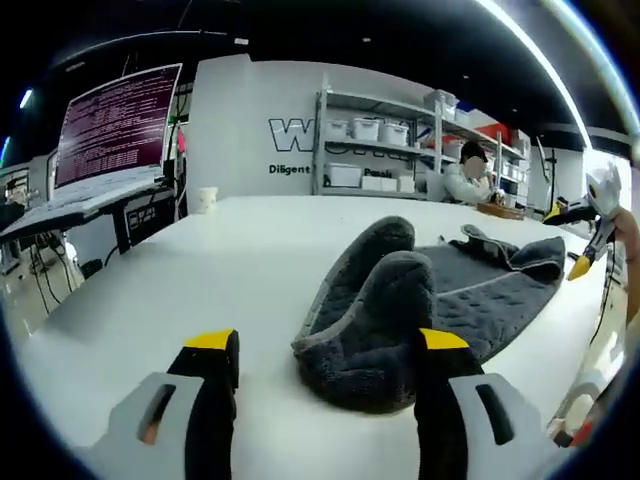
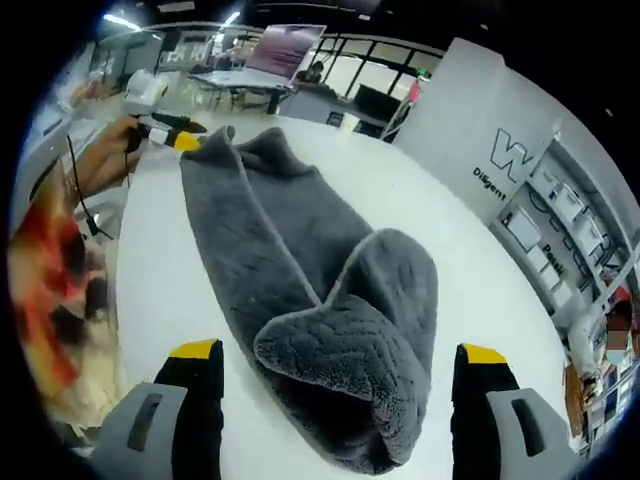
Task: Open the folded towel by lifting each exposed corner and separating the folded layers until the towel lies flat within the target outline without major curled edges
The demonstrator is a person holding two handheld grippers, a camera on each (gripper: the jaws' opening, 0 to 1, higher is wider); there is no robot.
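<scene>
Two grippers, left (image 1: 325,385) and right (image 2: 335,400), stand jaws apart beside the towel (image 2: 300,290); it's bunched, mostly unopened.

Both cameras ride low and near over the white table (image 1: 230,270), facing each other along the crumpled grey plush towel (image 1: 420,300) (image 2: 300,280) from its opposite ends; each catches the other gripper beyond its far end.
</scene>
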